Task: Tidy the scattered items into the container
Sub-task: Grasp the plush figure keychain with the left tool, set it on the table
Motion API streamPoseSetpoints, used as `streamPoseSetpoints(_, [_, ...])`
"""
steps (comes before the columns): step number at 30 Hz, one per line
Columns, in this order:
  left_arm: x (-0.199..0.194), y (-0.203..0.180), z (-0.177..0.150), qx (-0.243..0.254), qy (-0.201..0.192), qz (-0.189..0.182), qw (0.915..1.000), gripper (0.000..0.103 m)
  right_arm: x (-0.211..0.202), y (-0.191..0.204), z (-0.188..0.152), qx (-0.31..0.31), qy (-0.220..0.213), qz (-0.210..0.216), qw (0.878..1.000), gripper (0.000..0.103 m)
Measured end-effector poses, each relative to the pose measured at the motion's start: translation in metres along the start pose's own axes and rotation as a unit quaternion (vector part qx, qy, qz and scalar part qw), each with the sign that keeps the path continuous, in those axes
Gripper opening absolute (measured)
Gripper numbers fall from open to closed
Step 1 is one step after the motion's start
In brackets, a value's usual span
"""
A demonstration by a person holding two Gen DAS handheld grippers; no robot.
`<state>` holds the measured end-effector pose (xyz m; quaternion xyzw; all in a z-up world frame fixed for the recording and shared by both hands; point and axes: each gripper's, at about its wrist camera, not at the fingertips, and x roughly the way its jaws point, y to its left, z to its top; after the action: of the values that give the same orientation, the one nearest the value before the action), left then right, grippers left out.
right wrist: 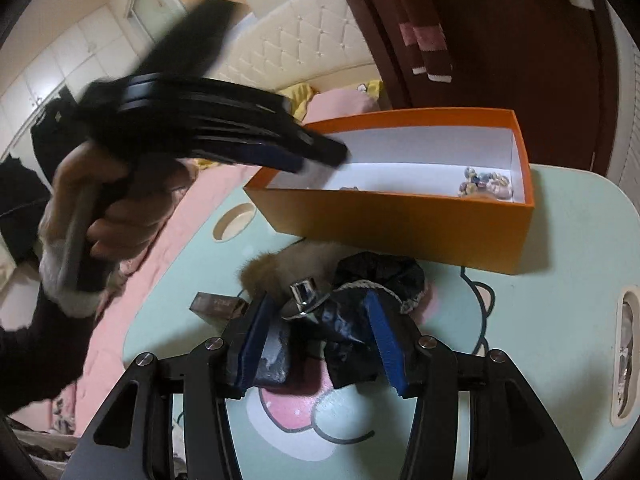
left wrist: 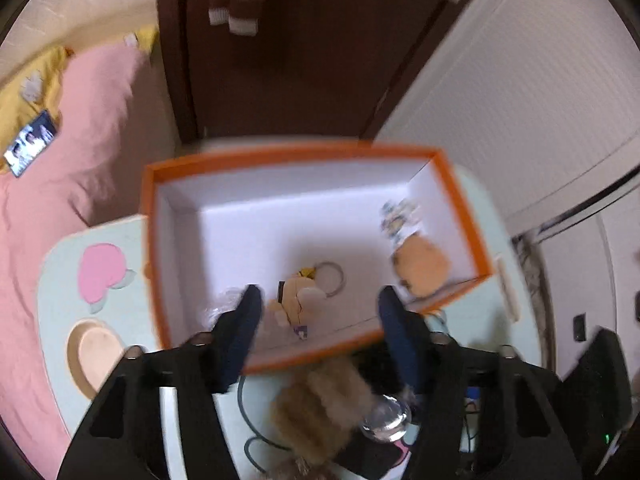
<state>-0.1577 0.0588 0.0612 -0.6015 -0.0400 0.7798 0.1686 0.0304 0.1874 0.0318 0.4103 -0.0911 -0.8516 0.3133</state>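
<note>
An orange box [left wrist: 460, 200] with a white inside stands on a pale green table [left wrist: 64, 280]. In it lie a small plush keychain [left wrist: 296, 296], a round tan plush [left wrist: 422, 266] and a patterned item [left wrist: 400, 216]. My left gripper [left wrist: 316, 300] is open and empty above the box's near part; it also shows in the right wrist view [right wrist: 320, 156]. My right gripper [right wrist: 316, 312] is open, low over a black crinkled bag [right wrist: 360, 300], a shiny metal clip [right wrist: 304, 296] and a dark block [right wrist: 272, 356]. A tan furry item [right wrist: 276, 272] lies by the box [right wrist: 400, 224].
A small dark box [right wrist: 218, 306] lies left of the pile. A cable [left wrist: 256, 436] runs on the table. The table has a round recess [right wrist: 234, 222] and a slot [right wrist: 626, 356] at the right edge. A pink bed [left wrist: 60, 160] with a phone [left wrist: 30, 142] lies left.
</note>
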Motion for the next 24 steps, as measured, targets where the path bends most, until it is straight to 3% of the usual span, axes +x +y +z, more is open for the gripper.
streamPoseSetpoints(6, [0.044, -0.001, 0.011, -0.005, 0.061, 0.049, 0.9969, 0.052, -0.011, -0.009, 0.001, 0.019, -0.014, 0.011, 1.000, 0.050])
streamPoseSetpoints(11, [0.050, 0.000, 0.007, -0.008, 0.059, 0.027, 0.9978, 0.037, -0.012, -0.013, 0.000, 0.026, -0.012, 0.017, 0.999, 0.050])
streamPoseSetpoints(17, [0.040, 0.007, -0.001, -0.019, 0.022, 0.005, 0.9996, 0.037, -0.012, -0.014, -0.001, 0.027, -0.010, 0.020, 0.999, 0.050])
streamPoseSetpoints(24, [-0.034, 0.005, -0.020, -0.013, -0.066, -0.042, 0.9969, 0.037, -0.014, -0.007, -0.001, 0.025, -0.013, 0.016, 0.999, 0.050])
